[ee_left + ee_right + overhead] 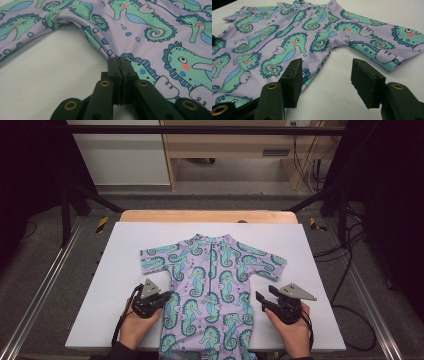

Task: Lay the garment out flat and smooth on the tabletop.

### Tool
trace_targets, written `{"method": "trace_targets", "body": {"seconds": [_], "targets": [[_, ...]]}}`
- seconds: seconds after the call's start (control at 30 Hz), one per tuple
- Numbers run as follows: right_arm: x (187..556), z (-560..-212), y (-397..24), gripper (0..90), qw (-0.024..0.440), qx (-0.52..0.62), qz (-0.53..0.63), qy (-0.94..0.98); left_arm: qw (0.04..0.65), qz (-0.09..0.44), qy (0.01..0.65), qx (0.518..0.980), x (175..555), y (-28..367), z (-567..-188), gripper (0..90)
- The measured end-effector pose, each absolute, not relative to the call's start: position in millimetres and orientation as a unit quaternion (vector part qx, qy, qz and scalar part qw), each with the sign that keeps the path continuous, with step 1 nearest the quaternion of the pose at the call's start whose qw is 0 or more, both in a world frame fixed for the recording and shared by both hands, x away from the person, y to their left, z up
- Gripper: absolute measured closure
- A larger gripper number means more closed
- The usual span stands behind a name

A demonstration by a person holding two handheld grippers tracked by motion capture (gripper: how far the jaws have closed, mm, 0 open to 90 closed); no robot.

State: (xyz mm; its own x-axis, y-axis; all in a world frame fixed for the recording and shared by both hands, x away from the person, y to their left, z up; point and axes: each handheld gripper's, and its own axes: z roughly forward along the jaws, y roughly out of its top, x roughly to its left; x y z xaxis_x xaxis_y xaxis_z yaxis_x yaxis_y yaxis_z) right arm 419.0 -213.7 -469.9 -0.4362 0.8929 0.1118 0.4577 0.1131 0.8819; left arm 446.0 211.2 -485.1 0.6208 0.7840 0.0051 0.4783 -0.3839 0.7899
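— Starting at the left: what is the left gripper (161, 301) doing?

— Its jaws are pressed together at the left side edge of the seahorse swimsuit (212, 285); the cloth seems nipped between the tips, though I cannot make out the fold itself.

— And the swimsuit?

— Spread flat, front up, in the middle of the white board (125, 260), legs hanging over the near edge.

— The right gripper (263, 302)?

— Just right of the swimsuit's side edge, jaws apart, holding nothing, the edge lying by its left jaw.

Seahorse-print swimsuit (212, 280) flat on white board (125, 250), left tool (161, 301) at its edge, right tool (263, 301) beside
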Motion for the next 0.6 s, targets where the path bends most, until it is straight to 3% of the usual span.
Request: {"method": "trace_targets", "body": {"seconds": [0.13,0.37,0.6], "targets": [[417.6,-467.7,-214.9,33.9,0.25,0.47,0.471,0.704,0.406,0.221,0.385,0.798,442.0,215.8,-483.2,82.1],[419.8,-466.5,-220.7,14.1,0.263,0.474,0.479,0.69,0.456,0.265,0.407,0.746,439.7,238.4,-475.9,50.7],[415.2,-461.6,-232.6,12.3,0.284,0.453,0.498,0.682,0.494,0.3,0.414,0.704,434.9,256.6,-465.0,27.8]]}}
